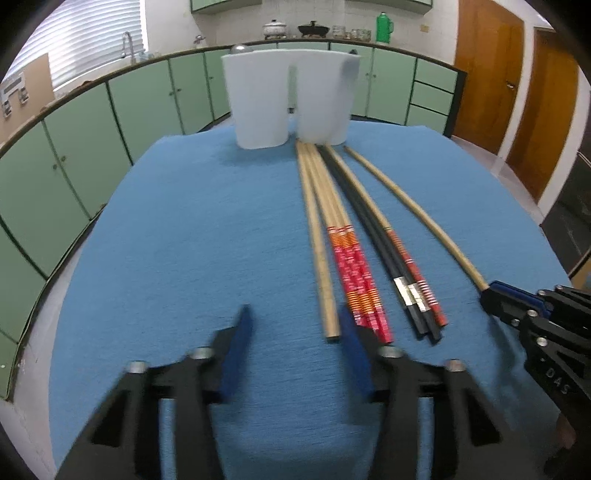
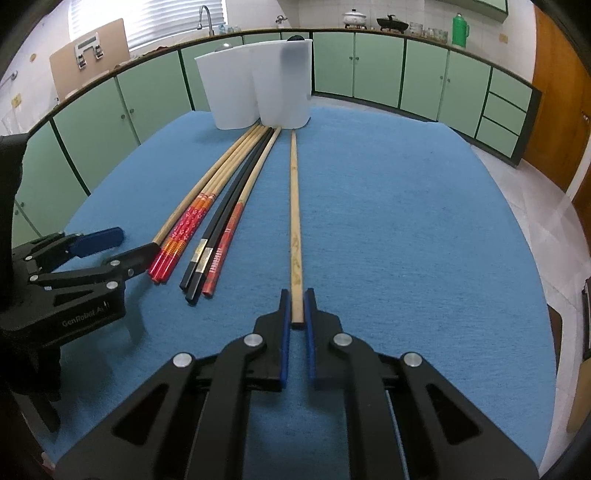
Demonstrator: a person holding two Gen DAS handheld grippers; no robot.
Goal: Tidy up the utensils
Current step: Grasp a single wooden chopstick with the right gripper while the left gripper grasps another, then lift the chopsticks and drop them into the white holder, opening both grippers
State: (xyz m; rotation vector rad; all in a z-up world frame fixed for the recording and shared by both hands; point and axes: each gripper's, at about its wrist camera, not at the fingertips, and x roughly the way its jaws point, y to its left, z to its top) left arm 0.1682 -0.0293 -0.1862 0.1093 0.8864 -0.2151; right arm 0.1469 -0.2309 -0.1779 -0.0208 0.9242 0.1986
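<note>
right gripper (image 2: 297,308): blue-padded fingers (image 2: 283,332) closed on the near end of a lone plain wooden chopstick (image 2: 294,206), which runs straight away across the blue cloth (image 2: 406,221) toward the white holder (image 2: 258,85); its far tip lies near the holder's base.

left gripper (image 1: 295,325): fingers (image 1: 236,350) parted over the cloth, nothing pressed between the pads; the near end of a plain wooden chopstick (image 1: 317,251) lies between the fingertips, close to the right-hand pad. motion blur on both fingers.

chopstick group, just right of that plain stick in the left wrist view: red-and-orange patterned pair (image 1: 354,273), touching side by side; black pair with silver bands (image 1: 373,236); one wooden stick with a red patterned handle (image 1: 406,258) against the black pair. far tips converge at the foot of the holder.

white holder: two-lobed, upright, at the far edge of the cloth; contents cannot be told.

surroundings: green cabinets (image 2: 369,66) along the walls, pots and a green flask (image 2: 460,27) on the counter, a sink tap (image 2: 205,16), a wooden door (image 1: 487,74).
</note>
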